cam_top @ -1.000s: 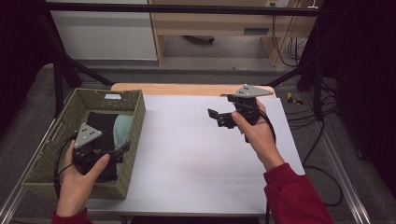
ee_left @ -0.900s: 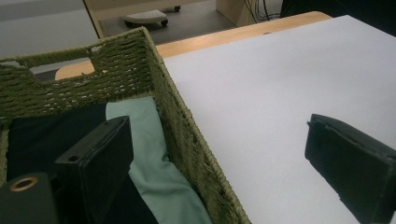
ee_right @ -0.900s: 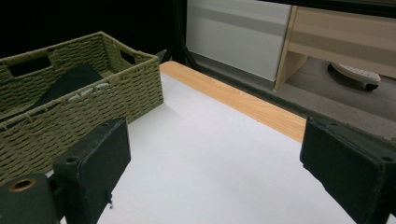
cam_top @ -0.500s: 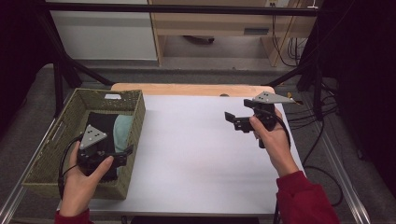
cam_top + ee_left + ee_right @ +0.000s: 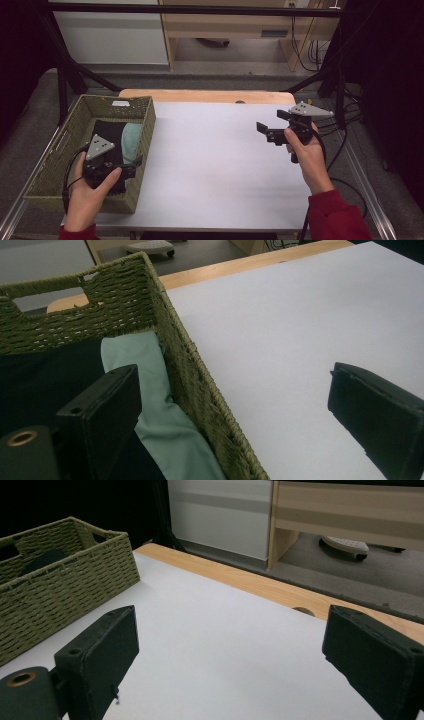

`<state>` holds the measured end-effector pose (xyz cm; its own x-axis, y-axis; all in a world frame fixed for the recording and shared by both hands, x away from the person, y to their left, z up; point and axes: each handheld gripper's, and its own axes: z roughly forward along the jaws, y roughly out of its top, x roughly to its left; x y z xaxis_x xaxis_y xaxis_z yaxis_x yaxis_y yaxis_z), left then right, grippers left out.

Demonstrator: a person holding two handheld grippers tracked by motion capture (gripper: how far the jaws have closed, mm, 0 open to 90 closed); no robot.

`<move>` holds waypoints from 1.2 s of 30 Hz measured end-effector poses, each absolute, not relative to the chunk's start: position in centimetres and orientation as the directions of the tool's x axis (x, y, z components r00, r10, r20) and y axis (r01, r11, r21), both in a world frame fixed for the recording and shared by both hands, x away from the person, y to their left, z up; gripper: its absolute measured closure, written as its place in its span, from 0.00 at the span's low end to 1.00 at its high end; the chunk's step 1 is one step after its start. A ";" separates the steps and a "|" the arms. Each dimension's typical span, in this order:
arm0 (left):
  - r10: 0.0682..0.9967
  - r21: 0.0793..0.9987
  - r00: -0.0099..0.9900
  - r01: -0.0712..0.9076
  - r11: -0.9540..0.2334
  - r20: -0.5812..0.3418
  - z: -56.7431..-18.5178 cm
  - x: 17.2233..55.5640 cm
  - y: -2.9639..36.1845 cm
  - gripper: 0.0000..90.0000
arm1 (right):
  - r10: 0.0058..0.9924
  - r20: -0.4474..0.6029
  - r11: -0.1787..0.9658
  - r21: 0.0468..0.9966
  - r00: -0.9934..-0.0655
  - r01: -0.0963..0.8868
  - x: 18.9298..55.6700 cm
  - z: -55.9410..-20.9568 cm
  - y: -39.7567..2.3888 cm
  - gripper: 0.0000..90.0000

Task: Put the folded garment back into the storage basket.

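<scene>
Green cloth (image 5: 131, 141) lengthwise along basket wall (image 5: 145, 131)

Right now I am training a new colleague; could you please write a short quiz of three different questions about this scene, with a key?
1. True or false: the left tool straddles the near-right wall of the woven basket, one jaw inside and one over the table.
2. Which cloth in the basket lies against its right wall? A) the black cloth B) the pale green cloth C) a red towel
3. Fill in: the right tool has its jaws ____ and grips nothing.

Key
1. True
2. B
3. Open
</scene>
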<state>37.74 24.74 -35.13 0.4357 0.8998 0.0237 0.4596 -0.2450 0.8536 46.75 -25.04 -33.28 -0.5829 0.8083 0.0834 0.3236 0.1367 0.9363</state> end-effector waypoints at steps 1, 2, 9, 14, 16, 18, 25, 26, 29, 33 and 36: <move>0.900 0.853 0.436 0.460 -0.245 0.024 -35.1 37.7 24.7 0.08 | 0.810 0.085 0.134 0.936 -0.580 0.324 46.7 -33.3 -25.2 0.09; 0.900 0.853 0.436 0.460 -0.247 0.025 -35.1 37.7 24.7 0.08 | 0.812 0.085 0.132 0.937 -0.577 0.324 46.6 -33.3 -25.4 0.09; 0.896 0.849 0.443 0.464 -0.254 0.027 -35.3 37.7 24.7 0.08 | 0.825 0.092 0.115 0.939 -0.558 0.325 46.3 -33.4 -26.6 0.09; 0.895 0.847 0.446 0.465 -0.257 0.027 -35.3 37.7 24.6 0.08 | 0.837 0.091 0.109 0.938 -0.540 0.328 46.1 -33.7 -27.5 0.09; 0.893 0.845 0.448 0.466 -0.262 0.030 -35.4 37.8 24.6 0.08 | 0.840 0.092 0.107 0.938 -0.535 0.329 45.9 -33.9 -27.8 0.09; 0.894 0.845 0.448 0.467 -0.261 0.029 -35.4 37.8 24.6 0.08 | 0.842 0.089 0.110 0.937 -0.531 0.331 45.8 -34.1 -28.2 0.09; 0.890 0.836 0.455 0.474 -0.278 0.039 -35.6 37.8 24.5 0.07 | 0.852 0.094 0.104 0.934 -0.515 0.341 45.0 -34.9 -29.3 0.08; 0.888 0.835 0.458 0.473 -0.280 0.039 -35.6 37.8 24.4 0.07 | 0.853 0.093 0.105 0.934 -0.513 0.343 44.9 -35.1 -29.5 0.09; 0.883 0.833 0.467 0.471 -0.289 0.043 -35.7 37.8 24.3 0.07 | 0.858 0.097 0.100 0.932 -0.505 0.348 44.5 -35.4 -30.2 0.09; 0.879 0.832 0.476 0.470 -0.297 0.045 -35.9 37.8 24.1 0.07 | 0.862 0.098 0.102 0.928 -0.498 0.359 43.9 -35.9 -31.0 0.10; 0.878 0.829 0.477 0.473 -0.299 0.045 -36.0 37.9 24.1 0.07 | 0.865 0.098 0.103 0.926 -0.493 0.364 43.5 -36.4 -31.4 0.10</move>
